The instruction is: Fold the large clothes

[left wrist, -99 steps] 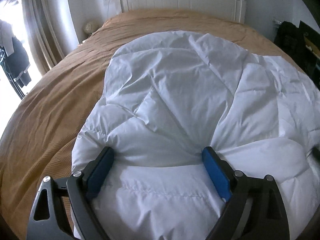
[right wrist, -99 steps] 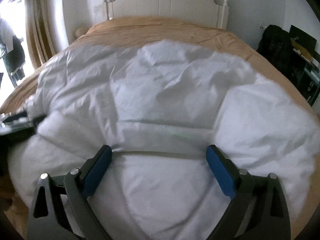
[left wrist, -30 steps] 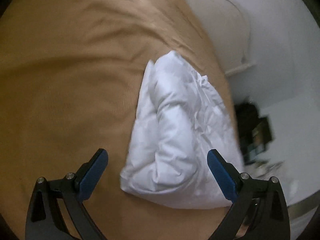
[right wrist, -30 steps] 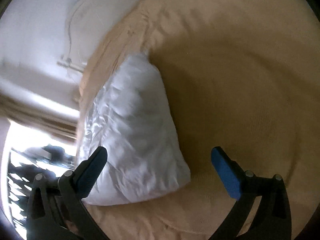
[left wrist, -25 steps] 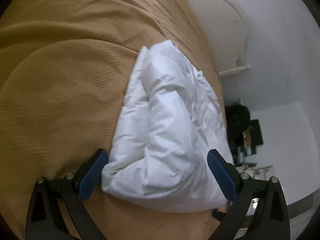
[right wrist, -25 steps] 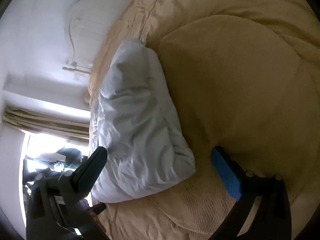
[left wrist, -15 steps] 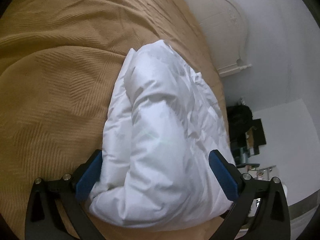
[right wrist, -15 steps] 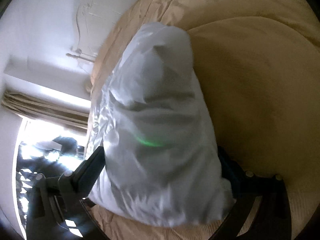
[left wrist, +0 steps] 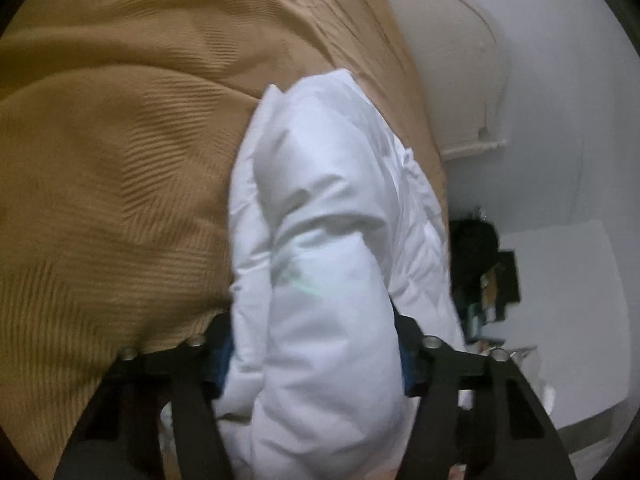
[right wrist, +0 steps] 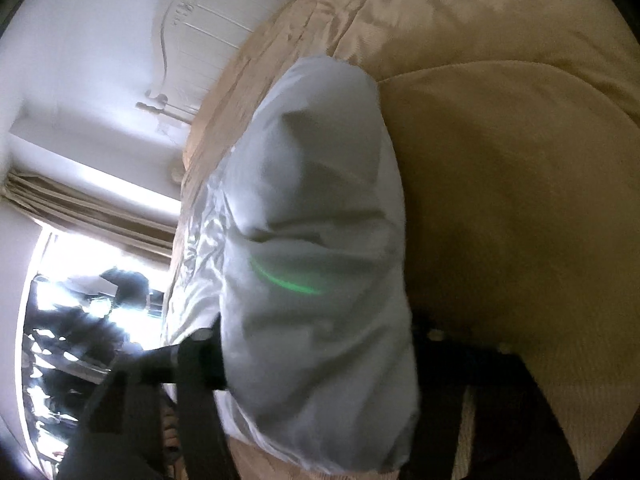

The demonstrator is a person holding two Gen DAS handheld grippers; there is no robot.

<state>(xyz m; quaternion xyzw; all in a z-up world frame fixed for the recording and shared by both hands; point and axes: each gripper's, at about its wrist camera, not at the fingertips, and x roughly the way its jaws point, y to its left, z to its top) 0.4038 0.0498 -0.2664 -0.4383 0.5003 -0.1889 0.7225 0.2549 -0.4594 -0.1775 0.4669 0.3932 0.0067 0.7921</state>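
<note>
Puffy white quilted down garment (left wrist: pixel 320 264), folded, on tan bed (left wrist: pixel 120 160): light, compressible, slippery; both grippers' fingers have just closed, clamping opposite ends.

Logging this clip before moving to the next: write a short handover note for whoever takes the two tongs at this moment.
Left tongs: jaws have just been closing, now clamped on one end of the folded white puffy jacket.
Right tongs: jaws likewise just closed in, clamped on the jacket's opposite end.
Where: the jacket is a compact bundle on the tan bedspread, with the white headboard at the bed's far end.
Done: jacket folded into a thick bundle and gripped at both ends.
Left: probably lift or shift the bundle and set it down tidy, then release; whether another fold is needed I cannot tell.
</note>
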